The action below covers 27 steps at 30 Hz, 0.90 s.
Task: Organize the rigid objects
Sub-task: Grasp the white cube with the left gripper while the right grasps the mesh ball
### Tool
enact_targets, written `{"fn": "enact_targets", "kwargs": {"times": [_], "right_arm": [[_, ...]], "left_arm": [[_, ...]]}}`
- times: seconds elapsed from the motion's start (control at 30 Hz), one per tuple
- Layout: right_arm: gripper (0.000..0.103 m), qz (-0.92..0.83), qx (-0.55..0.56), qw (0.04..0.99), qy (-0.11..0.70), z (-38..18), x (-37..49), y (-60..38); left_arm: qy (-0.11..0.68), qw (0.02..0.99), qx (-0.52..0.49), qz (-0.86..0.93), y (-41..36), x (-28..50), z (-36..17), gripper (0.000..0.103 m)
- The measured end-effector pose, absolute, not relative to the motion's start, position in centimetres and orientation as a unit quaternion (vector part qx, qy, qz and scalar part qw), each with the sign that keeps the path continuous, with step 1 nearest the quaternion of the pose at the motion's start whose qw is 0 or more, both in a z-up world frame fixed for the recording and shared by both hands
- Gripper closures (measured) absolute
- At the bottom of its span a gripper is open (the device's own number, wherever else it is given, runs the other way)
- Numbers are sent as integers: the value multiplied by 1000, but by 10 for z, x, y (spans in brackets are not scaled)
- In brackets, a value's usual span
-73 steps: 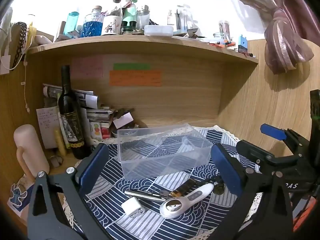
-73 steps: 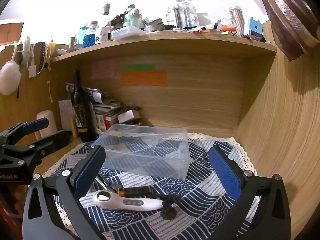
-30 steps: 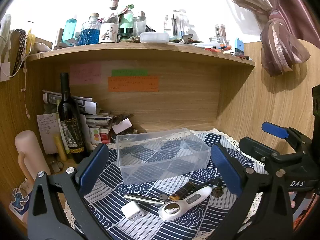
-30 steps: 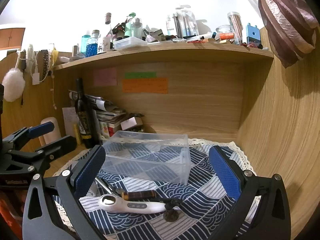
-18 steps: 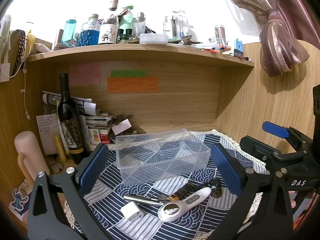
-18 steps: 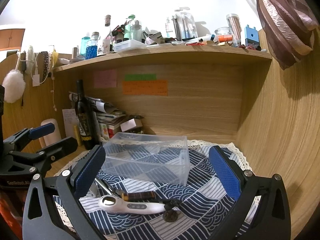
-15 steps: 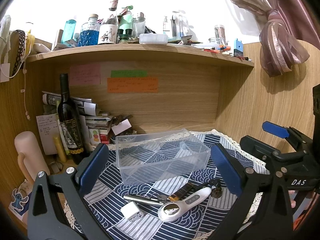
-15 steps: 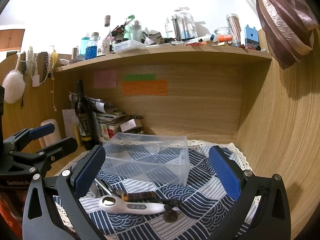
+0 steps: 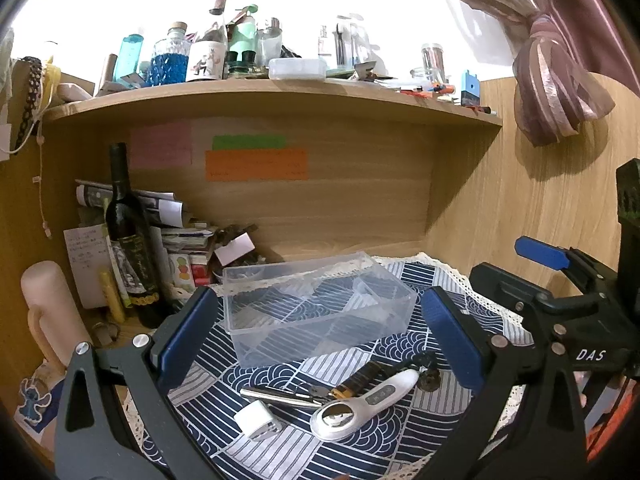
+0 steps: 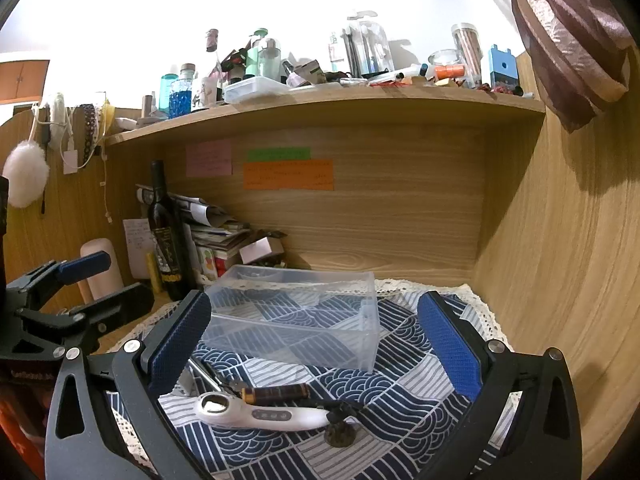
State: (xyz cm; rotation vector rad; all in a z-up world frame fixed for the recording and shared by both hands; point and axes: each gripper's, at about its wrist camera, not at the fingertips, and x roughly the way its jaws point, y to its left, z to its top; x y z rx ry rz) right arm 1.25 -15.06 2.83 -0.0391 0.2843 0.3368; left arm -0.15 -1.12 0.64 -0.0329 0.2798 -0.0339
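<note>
Two grippers hover above a blue-and-white patterned cloth (image 9: 224, 384) spread on the tabletop, each with its blue-padded fingers spread wide and holding nothing: the left gripper (image 9: 320, 336) and the right gripper (image 10: 314, 344), whose dark frame also shows at the right edge of the left wrist view. Between the fingers of both, farther back on the cloth, stands a clear plastic bin (image 9: 316, 308) with inner dividers; nothing can be made out inside it. Just in front of the bin lies a loose cluster of small things, touching or overlapping one another: a white handheld device (image 9: 360, 404) with a round metal head and small buttons, a white cube-shaped charger (image 9: 258, 420) to its left, a slim metal tool (image 9: 280, 396), a brown-handled tool (image 10: 276, 393) and a small dark round piece (image 10: 340, 432) near the white device's narrow end. Behind the cloth at the left, a dark wine bottle (image 9: 130, 240) stands upright beside a stack of papers and boxes (image 9: 180, 240). Coloured notes (image 9: 256, 162) are stuck on the wooden back panel under a crowded shelf (image 9: 280, 92).
</note>
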Motion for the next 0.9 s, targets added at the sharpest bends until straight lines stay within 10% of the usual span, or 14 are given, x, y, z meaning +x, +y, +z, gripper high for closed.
{"fn": "enact_targets", "kwargs": {"times": [0.6, 0.9], "right_arm": [[44, 148, -25, 957, 250, -24, 53, -179], [47, 146, -22, 934, 325, -63, 61, -188]], "left_arm": [[250, 966, -65, 29, 53, 30, -39, 36], [340, 938, -70, 20, 51, 44, -93, 40]]}}
